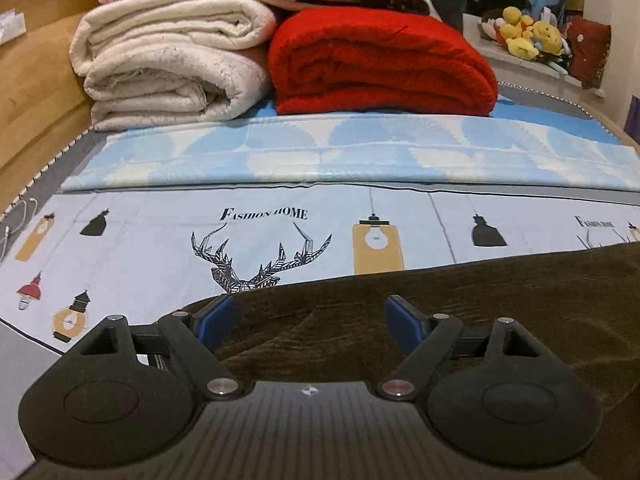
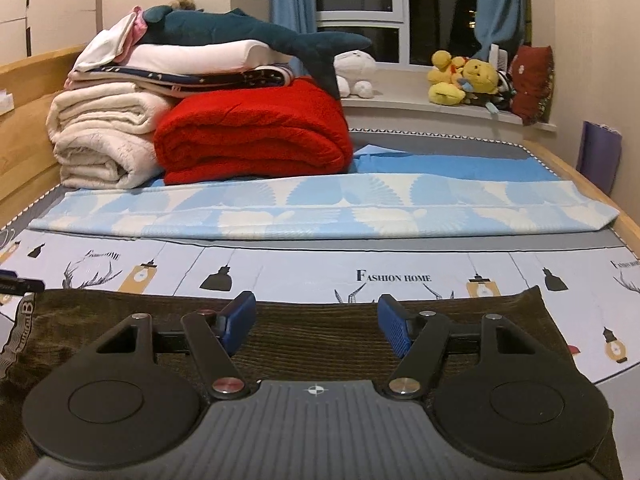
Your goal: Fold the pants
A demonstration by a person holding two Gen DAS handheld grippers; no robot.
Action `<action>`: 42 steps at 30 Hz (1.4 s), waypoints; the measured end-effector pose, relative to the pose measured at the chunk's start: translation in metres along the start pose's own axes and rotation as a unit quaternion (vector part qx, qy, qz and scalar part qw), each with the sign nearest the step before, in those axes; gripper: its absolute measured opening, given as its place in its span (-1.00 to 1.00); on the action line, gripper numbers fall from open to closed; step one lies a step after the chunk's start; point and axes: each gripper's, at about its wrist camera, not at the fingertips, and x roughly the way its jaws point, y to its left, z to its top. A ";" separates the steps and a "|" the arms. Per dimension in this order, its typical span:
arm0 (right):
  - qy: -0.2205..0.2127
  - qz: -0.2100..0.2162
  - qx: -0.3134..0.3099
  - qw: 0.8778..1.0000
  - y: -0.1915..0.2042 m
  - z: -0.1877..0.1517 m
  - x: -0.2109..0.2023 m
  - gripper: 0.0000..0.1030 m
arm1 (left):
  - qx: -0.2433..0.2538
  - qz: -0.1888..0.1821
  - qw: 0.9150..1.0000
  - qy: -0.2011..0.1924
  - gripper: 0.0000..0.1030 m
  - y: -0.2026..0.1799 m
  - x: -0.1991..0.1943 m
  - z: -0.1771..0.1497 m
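The bed (image 2: 400, 276) carries the brown pants (image 2: 320, 332) along its near edge, long axis running sideways under both grippers. The right gripper (image 2: 317, 320) hovers over the straight far edge, the left gripper (image 1: 308, 322) over the curving one; both jaws stand apart, empty.

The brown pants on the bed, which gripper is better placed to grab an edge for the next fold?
Probably the right gripper: its open jaws face the pants' straight far edge. The left gripper, also open, looks over rumpled cloth with its left finger at the pants' side edge.
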 end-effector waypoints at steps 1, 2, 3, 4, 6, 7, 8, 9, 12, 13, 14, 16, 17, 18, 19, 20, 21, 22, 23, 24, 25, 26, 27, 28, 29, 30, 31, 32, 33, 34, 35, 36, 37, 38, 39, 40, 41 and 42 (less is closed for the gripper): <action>0.003 0.001 0.000 1.000 0.001 0.001 0.001 0.34 | -0.001 -0.003 1.000 0.003 0.67 0.004 0.005 0.002; 0.005 0.002 0.001 1.000 0.001 0.001 0.003 0.34 | -0.004 -0.010 1.000 0.005 0.67 0.008 0.010 0.004; 0.008 0.003 0.002 1.000 0.002 0.003 0.004 0.34 | -0.009 -0.014 1.000 0.006 0.67 0.012 0.014 0.006; 0.011 0.004 0.004 1.000 0.002 0.003 0.006 0.34 | -0.013 -0.015 1.000 0.008 0.65 0.016 0.017 0.007; 0.013 0.007 0.007 1.000 0.002 0.005 0.009 0.34 | -0.023 -0.017 1.000 0.011 0.51 0.026 0.024 0.010; 0.014 0.007 0.009 1.000 0.000 0.006 0.010 0.34 | -0.031 -0.018 0.999 0.011 0.29 0.033 0.028 0.012; 0.015 0.007 0.010 1.000 0.000 0.006 0.012 0.33 | -0.040 -0.019 0.999 0.013 0.16 0.039 0.031 0.014; 0.016 0.008 0.011 1.000 -0.001 0.007 0.014 0.32 | -0.050 -0.020 0.998 0.017 -0.11 0.045 0.034 0.016; 0.022 0.015 0.019 0.999 -0.004 0.009 0.020 0.19 | -0.061 -0.024 0.998 0.023 -0.42 0.059 0.046 0.019; 0.024 0.017 0.022 0.999 -0.006 0.010 0.022 0.13 | -0.060 -0.024 0.998 0.025 -0.42 0.061 0.050 0.019; 0.026 0.018 0.026 0.999 -0.007 0.010 0.023 0.12 | -0.058 -0.023 0.998 0.028 -0.41 0.062 0.055 0.019; 0.029 0.018 0.031 0.999 -0.009 0.010 0.026 0.12 | -0.047 -0.024 0.998 0.034 -0.04 0.060 0.067 0.019; 0.031 0.017 0.031 0.999 -0.009 0.010 0.028 0.12 | -0.041 -0.022 0.998 0.039 0.16 0.057 0.073 0.018; 0.034 0.017 0.032 0.999 -0.009 0.010 0.029 0.12 | -0.031 -0.019 0.998 0.043 0.51 0.053 0.079 0.017; 0.036 0.017 0.031 0.999 -0.010 0.009 0.030 0.12 | -0.019 -0.016 0.999 0.046 0.66 0.048 0.084 0.016; 0.038 0.018 0.031 0.999 -0.010 0.008 0.031 0.12 | -0.003 -0.014 0.999 0.049 0.66 0.043 0.090 0.014; 0.040 0.019 0.030 0.999 -0.010 0.008 0.032 0.12 | 0.013 -0.013 0.998 0.055 0.66 0.038 0.096 0.013; 0.041 0.019 0.029 0.999 -0.011 0.008 0.032 0.12 | 0.023 -0.010 0.998 0.060 0.66 0.035 0.101 0.012; 0.042 0.020 0.029 0.999 -0.011 0.009 0.032 0.12 | 0.030 -0.007 0.998 0.063 0.66 0.032 0.106 0.011; 0.042 0.020 0.029 0.999 -0.012 0.009 0.032 0.12 | 0.035 -0.007 0.997 0.065 0.66 0.030 0.110 0.010; 0.041 0.020 0.030 0.999 -0.012 0.009 0.032 0.12 | 0.037 -0.007 0.997 0.067 0.66 0.028 0.115 0.009; 0.040 0.020 0.029 0.999 -0.012 0.008 0.032 0.12 | 0.039 -0.007 0.997 0.070 0.66 0.027 0.118 0.009; 0.041 0.019 0.028 0.999 -0.013 0.007 0.033 0.12 | 0.041 -0.009 0.997 0.072 0.66 0.025 0.121 0.009; 0.043 0.017 0.028 0.999 -0.014 0.006 0.033 0.12 | 0.044 -0.011 0.996 0.074 0.66 0.024 0.123 0.008; 0.046 0.014 0.028 0.998 -0.016 0.005 0.035 0.12 | 0.049 -0.013 0.996 0.076 0.65 0.022 0.125 0.007; 0.049 0.012 0.028 0.998 -0.017 0.004 0.036 0.12 | 0.054 -0.015 0.995 0.079 0.59 0.020 0.126 0.007; 0.051 0.011 0.028 0.998 -0.018 0.004 0.036 0.12 | 0.061 -0.014 0.995 0.080 0.36 0.018 0.128 0.006; 0.052 0.010 0.028 0.998 -0.019 0.003 0.036 0.12 | 0.065 -0.013 0.994 0.083 0.18 0.017 0.129 0.005; 0.052 0.008 0.027 0.998 -0.020 0.003 0.036 0.12 | 0.066 -0.016 0.994 0.089 -0.26 0.017 0.131 0.005; 0.052 0.008 0.026 0.998 -0.020 0.002 0.036 0.12 | 0.064 -0.022 0.993 0.096 -0.68 0.018 0.132 0.004; 0.052 0.007 0.024 0.998 -0.021 0.002 0.036 0.12 | 0.062 -0.024 0.993 0.097 -0.75 0.018 0.131 0.004; 0.052 0.006 0.022 0.998 -0.021 0.001 0.036 0.12 | 0.064 -0.026 0.993 0.096 -0.81 0.018 0.129 0.005; 0.053 0.005 0.021 0.998 -0.021 0.001 0.036 0.12 | 0.067 -0.027 0.993 0.095 -0.85 0.017 0.128 0.006; 0.054 0.004 0.019 0.998 -0.021 0.000 0.036 0.12 | 0.070 -0.028 0.993 0.095 -0.85 0.016 0.125 0.006; 0.055 0.003 0.018 0.998 -0.021 -0.001 0.036 0.12 | 0.072 -0.027 0.993 0.093 -0.87 0.015 0.123 0.007; 0.055 0.001 0.017 0.998 -0.021 -0.001 0.036 0.12 | 0.075 -0.028 0.993 0.091 -0.88 0.014 0.121 0.007; 0.057 0.000 0.015 0.998 -0.021 -0.002 0.037 0.12 | 0.076 -0.029 0.993 0.089 -0.88 0.014 0.119 0.007; 0.058 -0.001 0.014 0.998 -0.020 -0.002 0.038 0.12 | 0.078 -0.030 0.993 0.088 -0.90 0.014 0.117 0.007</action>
